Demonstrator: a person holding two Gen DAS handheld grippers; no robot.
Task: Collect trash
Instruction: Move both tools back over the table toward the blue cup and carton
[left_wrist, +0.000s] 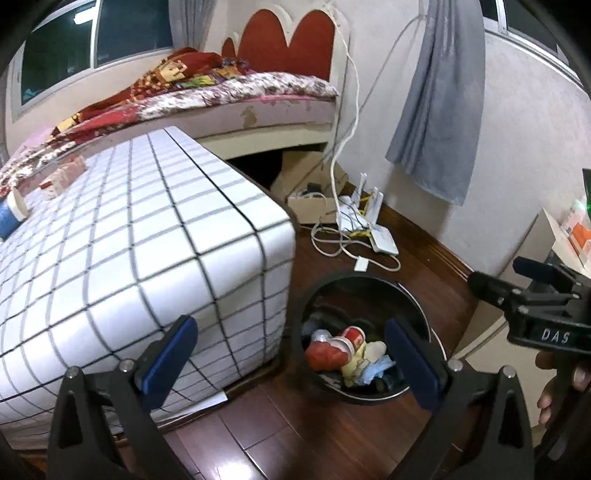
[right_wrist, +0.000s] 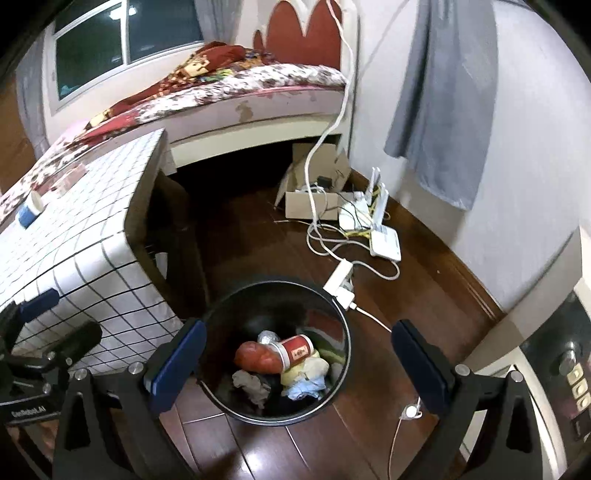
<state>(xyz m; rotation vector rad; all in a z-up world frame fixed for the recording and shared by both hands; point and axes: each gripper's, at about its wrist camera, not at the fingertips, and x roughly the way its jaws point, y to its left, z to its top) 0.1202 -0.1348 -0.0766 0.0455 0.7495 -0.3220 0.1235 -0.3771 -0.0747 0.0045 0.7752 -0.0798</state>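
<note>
A black round trash bin (left_wrist: 417, 302) (right_wrist: 229, 306) stands on the wooden floor beside the table. Inside lie a red paper cup (left_wrist: 354, 336) (right_wrist: 295, 349), a red wrapper (right_wrist: 255, 355), crumpled paper and a foil ball. My left gripper (left_wrist: 291, 354) hangs open above the bin's near side, nothing between its blue pads. My right gripper (right_wrist: 295, 363) is open directly over the bin, also empty. In the left wrist view the right gripper (left_wrist: 517, 280) shows at the right edge; in the right wrist view the left gripper (right_wrist: 55, 317) shows at the left edge.
A table with a white checked cloth (left_wrist: 122, 236) (right_wrist: 74, 236) stands left of the bin, with a blue-and-white roll (right_wrist: 31, 208) on it. Behind are a bed (left_wrist: 221, 96), a cardboard box (right_wrist: 314, 199), white routers (right_wrist: 384, 240) and loose cables (right_wrist: 325, 236). A grey curtain (left_wrist: 436, 110) hangs at right.
</note>
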